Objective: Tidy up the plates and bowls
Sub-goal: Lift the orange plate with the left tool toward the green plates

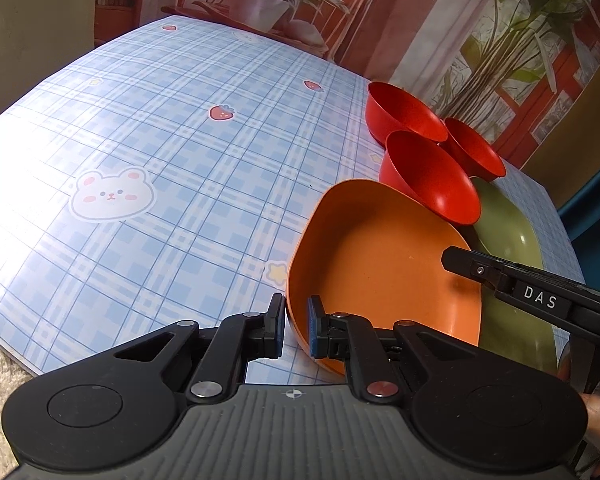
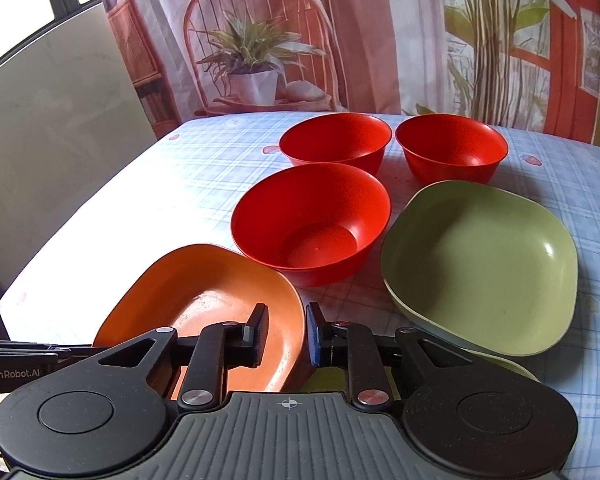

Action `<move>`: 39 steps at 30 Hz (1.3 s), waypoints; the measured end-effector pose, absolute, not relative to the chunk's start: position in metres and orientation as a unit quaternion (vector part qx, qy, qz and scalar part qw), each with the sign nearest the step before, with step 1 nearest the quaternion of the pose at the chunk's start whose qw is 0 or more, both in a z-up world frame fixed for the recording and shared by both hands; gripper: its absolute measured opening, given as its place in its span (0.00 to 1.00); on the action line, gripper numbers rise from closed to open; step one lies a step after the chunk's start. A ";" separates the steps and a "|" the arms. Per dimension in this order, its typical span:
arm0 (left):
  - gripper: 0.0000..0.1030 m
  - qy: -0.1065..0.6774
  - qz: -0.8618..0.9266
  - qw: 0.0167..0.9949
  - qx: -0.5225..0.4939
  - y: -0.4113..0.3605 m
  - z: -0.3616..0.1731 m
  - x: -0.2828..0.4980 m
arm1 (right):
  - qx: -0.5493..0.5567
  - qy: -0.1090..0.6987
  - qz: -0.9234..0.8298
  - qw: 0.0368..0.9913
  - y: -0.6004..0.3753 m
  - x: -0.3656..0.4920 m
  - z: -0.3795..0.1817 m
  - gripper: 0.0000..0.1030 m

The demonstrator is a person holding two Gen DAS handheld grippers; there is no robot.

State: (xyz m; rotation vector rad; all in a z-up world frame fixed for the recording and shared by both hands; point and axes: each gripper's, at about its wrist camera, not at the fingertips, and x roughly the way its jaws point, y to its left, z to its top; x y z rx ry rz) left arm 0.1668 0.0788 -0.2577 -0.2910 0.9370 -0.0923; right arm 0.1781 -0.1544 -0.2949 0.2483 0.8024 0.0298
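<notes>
We're on the plate-stacking step, by our read: left gripper (image 1: 296,326) has the orange plate (image 1: 384,264) by its near rim, fingers (image 1: 277,326) pinching the edge w/ one inside, one outside. The plate looks tipped up off the tabletop (image 1: 160,160), just beside the green plate (image 2: 484,264) & touching or nearly touching the nearest red bowl (image 2: 312,220). Right gripper (image 2: 286,334) sits at the orange plate's other side, fingers a little spread w/ the rim in the gap; can't tell if they grip it.

Next move, probably: carry orange over & set it into green, clearing the bowl's rim on the way. Then nest the 3 red bowls.

Orange plate: rounded-square, shallow, matte plastic, some scuffing inside. There seems to be a 2nd green plate under the first. Two more bowls (image 2: 336,144) (image 2: 452,152) sit side by side behind, upright, empty.
</notes>
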 end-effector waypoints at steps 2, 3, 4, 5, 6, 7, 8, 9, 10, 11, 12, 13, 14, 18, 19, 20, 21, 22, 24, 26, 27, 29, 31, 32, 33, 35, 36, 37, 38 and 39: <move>0.12 0.446 -0.041 0.883 -0.140 0.081 -0.256 0.166 | 0.120 0.386 0.017 0.915 -0.152 0.175 -0.292 0.19; 0.12 0.445 -0.038 0.884 -0.141 0.082 -0.255 0.166 | 0.121 0.385 0.018 0.915 -0.152 0.174 -0.291 0.19; 0.12 0.444 -0.036 0.884 -0.143 0.082 -0.254 0.166 | 0.123 0.384 0.019 0.915 -0.151 0.172 -0.289 0.19; 0.12 0.443 -0.034 0.884 -0.143 0.083 -0.253 0.166 | 0.124 0.381 0.021 0.916 -0.151 0.171 -0.288 0.19; 0.12 0.442 -0.034 0.885 -0.143 0.082 -0.252 0.166 | 0.125 0.378 0.021 0.917 -0.150 0.169 -0.286 0.19; 0.12 0.442 -0.035 0.886 -0.140 0.081 -0.251 0.165 | 0.124 0.376 0.021 0.918 -0.150 0.168 -0.284 0.19; 0.12 0.440 -0.035 0.887 -0.137 0.080 -0.249 0.164 | 0.124 0.373 0.020 0.919 -0.151 0.166 -0.283 0.18; 0.12 0.438 -0.037 0.888 -0.134 0.078 -0.248 0.163 | 0.124 0.370 0.020 0.921 -0.151 0.164 -0.280 0.18; 0.12 0.436 -0.038 0.890 -0.132 0.077 -0.246 0.162 | 0.124 0.367 0.019 0.922 -0.151 0.162 -0.279 0.18; 0.12 0.433 -0.039 0.891 -0.131 0.077 -0.244 0.161 | 0.125 0.365 0.018 0.922 -0.152 0.161 -0.277 0.18; 0.12 0.431 -0.040 0.892 -0.129 0.076 -0.242 0.159 | 0.127 0.363 0.017 0.923 -0.152 0.159 -0.276 0.18; 0.12 0.431 -0.044 0.893 -0.125 0.075 -0.240 0.158 | 0.130 0.361 0.016 0.923 -0.153 0.156 -0.274 0.18; 0.13 0.431 -0.048 0.893 -0.120 0.073 -0.240 0.157 | 0.132 0.359 0.014 0.924 -0.153 0.153 -0.273 0.18; 0.13 0.430 -0.065 0.895 -0.104 0.064 -0.234 0.156 | 0.146 0.351 0.005 0.925 -0.161 0.142 -0.268 0.18; 0.13 0.430 -0.071 0.895 -0.099 0.061 -0.232 0.157 | 0.149 0.348 0.002 0.925 -0.164 0.139 -0.266 0.17; 0.13 0.430 -0.078 0.895 -0.093 0.058 -0.229 0.158 | 0.151 0.345 -0.001 0.926 -0.167 0.135 -0.264 0.17; 0.13 0.428 -0.086 0.895 -0.085 0.054 -0.226 0.159 | 0.153 0.341 -0.004 0.928 -0.170 0.131 -0.262 0.17; 0.13 0.428 -0.096 0.896 -0.075 0.050 -0.223 0.161 | 0.154 0.338 -0.009 0.929 -0.173 0.126 -0.259 0.17; 0.13 0.426 -0.118 0.895 -0.055 0.040 -0.217 0.165 | 0.161 0.332 -0.021 0.929 -0.182 0.117 -0.256 0.17; 0.13 0.429 -0.140 0.891 -0.040 0.030 -0.213 0.169 | 0.172 0.327 -0.032 0.929 -0.192 0.106 -0.255 0.17; 0.13 0.434 -0.153 0.887 -0.034 0.024 -0.212 0.171 | 0.178 0.325 -0.040 0.928 -0.198 0.100 -0.255 0.17; 0.13 0.443 -0.177 0.878 -0.022 0.010 -0.213 0.174 | 0.192 0.320 -0.057 0.926 -0.211 0.089 -0.258 0.17; 0.13 0.450 -0.200 0.870 -0.005 -0.005 -0.214 0.173 | 0.207 0.316 -0.076 0.923 -0.224 0.078 -0.263 0.17; 0.13 0.454 -0.212 0.865 0.005 -0.014 -0.215 0.172 | 0.212 0.315 -0.088 0.921 -0.230 0.074 -0.265 0.17; 0.13 0.458 -0.222 0.861 0.012 -0.020 -0.217 0.172 | 0.213 0.312 -0.098 0.921 -0.235 0.070 -0.267 0.17; 0.13 0.469 -0.235 0.851 0.021 -0.032 -0.224 0.171 | 0.208 0.308 -0.114 0.922 -0.243 0.065 -0.269 0.17; 0.13 0.476 -0.238 0.846 0.024 -0.035 -0.229 0.171 | 0.207 0.306 -0.117 0.922 -0.245 0.064 -0.270 0.17; 0.13 0.483 -0.240 0.841 0.026 -0.038 -0.233 0.171 | 0.206 0.305 -0.118 0.922 -0.248 0.065 -0.271 0.17; 0.13 0.489 -0.244 0.837 0.027 -0.038 -0.237 0.171 | 0.203 0.304 -0.120 0.923 -0.249 0.065 -0.272 0.17; 0.13 0.493 -0.247 0.834 0.027 -0.038 -0.240 0.171 | 0.198 0.303 -0.121 0.924 -0.250 0.065 -0.273 0.17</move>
